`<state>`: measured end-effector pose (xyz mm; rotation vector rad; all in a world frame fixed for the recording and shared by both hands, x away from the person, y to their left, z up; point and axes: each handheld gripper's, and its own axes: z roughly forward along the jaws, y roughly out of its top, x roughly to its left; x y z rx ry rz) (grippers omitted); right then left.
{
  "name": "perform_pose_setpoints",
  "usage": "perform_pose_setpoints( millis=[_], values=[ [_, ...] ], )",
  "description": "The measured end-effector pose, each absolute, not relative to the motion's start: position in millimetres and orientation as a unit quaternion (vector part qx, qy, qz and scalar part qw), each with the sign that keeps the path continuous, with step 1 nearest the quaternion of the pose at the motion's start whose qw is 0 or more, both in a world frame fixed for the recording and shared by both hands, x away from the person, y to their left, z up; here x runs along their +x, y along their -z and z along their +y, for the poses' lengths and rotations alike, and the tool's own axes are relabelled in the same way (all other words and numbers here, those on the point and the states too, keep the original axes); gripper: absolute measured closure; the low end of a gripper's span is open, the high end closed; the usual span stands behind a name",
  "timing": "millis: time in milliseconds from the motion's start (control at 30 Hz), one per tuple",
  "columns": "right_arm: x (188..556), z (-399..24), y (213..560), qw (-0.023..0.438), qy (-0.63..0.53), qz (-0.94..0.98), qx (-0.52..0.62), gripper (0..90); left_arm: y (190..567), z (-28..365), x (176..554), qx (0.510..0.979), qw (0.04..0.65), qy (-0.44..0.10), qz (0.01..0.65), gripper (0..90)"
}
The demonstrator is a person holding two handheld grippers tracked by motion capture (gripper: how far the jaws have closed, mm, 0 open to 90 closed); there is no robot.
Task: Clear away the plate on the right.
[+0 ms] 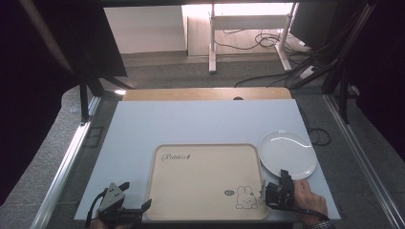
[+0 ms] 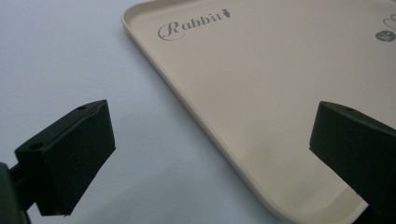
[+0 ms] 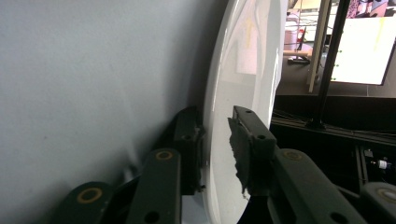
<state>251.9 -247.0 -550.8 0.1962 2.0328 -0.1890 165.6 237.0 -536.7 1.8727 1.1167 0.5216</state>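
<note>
Fingers (image 3: 254, 140) of the right gripper (image 1: 282, 183) sit on both sides of the near rim of the round white shiny plate (image 1: 288, 153). One black pad is under the rim and one is on top. They look pressed on it, or very close to it, with just a thin gap on the top side, so I think the grip is nearly made.

Fingers (image 2: 70, 156) of the left gripper (image 1: 125, 202) are wide open and hold nothing. They wait at the near left corner of the flat cream plastic tray with the rabbit drawing (image 1: 181, 191).

To do this well, squeeze the rim all the way before lifting. Lift slowly and keep the plate flat, because it is smooth and may slip.

Next comes the tray, in the middle of the pale blue table top (image 1: 191, 121). It touches or almost touches the plate, which lies just to the right and a bit farther back. Carry the plate over the tray's raised edge and set it down softly.
</note>
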Motion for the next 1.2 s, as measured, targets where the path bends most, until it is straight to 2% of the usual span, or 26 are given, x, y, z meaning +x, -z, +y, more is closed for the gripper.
perform_pose_setpoints(
  millis=[233, 733, 1200],
  values=[
    [253.8, -245.9, 553.3, 0.510, 0.085, 0.852, 0.082, 84.3, 536.4, 237.1, 163.6, 0.749, 0.439, -0.215, 0.447, 0.0],
    [251.9, -248.3, 550.8, 0.526, 0.076, 0.843, 0.080, 86.4, 536.9, 244.3, 162.1, 0.740, 0.482, -0.190, 0.430, 0.4],
    [249.8, -252.6, 547.7, 0.543, 0.082, 0.833, 0.064, 85.5, 537.1, 246.3, 161.2, 0.738, 0.495, -0.185, 0.420, 0.7]
  ],
)
